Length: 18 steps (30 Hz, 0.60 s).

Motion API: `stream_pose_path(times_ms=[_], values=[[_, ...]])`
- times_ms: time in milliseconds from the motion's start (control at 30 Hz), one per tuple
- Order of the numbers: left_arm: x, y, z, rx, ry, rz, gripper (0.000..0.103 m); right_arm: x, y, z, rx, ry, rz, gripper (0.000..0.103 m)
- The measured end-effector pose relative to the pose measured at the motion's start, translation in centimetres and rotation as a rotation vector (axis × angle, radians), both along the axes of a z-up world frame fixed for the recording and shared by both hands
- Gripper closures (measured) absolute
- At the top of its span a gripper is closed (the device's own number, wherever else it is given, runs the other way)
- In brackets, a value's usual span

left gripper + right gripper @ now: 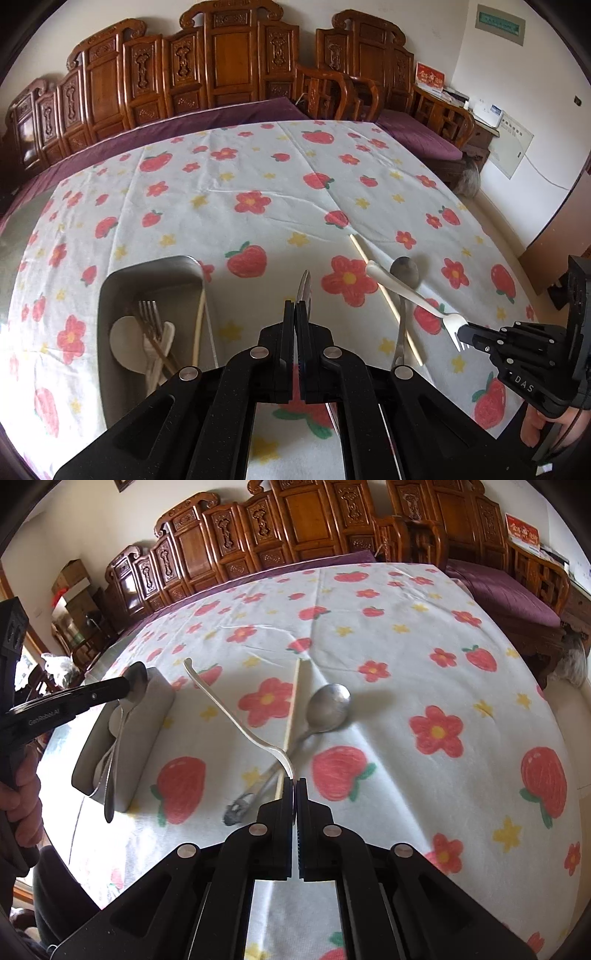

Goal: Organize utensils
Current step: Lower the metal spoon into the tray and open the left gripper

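My left gripper (pixel 295 306) is shut on a metal spoon (pixel 304 288), held just right of the metal tray (pixel 110 295); it also shows in the right wrist view (pixel 127 690) with the spoon's bowl (pixel 136 681) over the tray (pixel 162 701). The tray holds a metal fork (pixel 149 317), a white spoon (pixel 125 339) and a chopstick (pixel 199 325). My right gripper (pixel 295 786) is shut on the tines of a white plastic fork (pixel 229 712), lifted above the cloth; the left wrist view shows this gripper (pixel 463 334) and fork (pixel 406 291). A metal spoon (pixel 325 709) and a chopstick (pixel 291 709) lie on the cloth.
The table has a white cloth (pixel 258 177) with red strawberries and flowers. Carved wooden benches (pixel 221 66) with purple cushions stand behind the far edge. A chair (pixel 332 92) is at the back right. The table's right edge (pixel 517 258) drops to the floor.
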State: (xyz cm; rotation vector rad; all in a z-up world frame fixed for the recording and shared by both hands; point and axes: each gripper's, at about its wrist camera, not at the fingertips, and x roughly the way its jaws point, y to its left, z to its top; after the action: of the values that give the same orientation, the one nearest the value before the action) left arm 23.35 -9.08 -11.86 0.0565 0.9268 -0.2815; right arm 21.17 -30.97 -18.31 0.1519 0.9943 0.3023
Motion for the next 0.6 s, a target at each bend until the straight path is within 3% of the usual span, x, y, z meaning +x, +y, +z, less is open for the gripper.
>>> stream_pose_path(times_ms=[300, 600], values=[[-0.8, 5.5, 1.6, 0.003, -0.040, 0.050, 0.103, -0.2, 4.4, 1.7, -0.014, -0.024, 0.043, 0.101], [-0.2, 9.4, 0.3, 0.029, -0.032, 0.090, 0.103, -0.1, 7.5, 1.7, -0.021, -0.008, 0.068, 0.101]])
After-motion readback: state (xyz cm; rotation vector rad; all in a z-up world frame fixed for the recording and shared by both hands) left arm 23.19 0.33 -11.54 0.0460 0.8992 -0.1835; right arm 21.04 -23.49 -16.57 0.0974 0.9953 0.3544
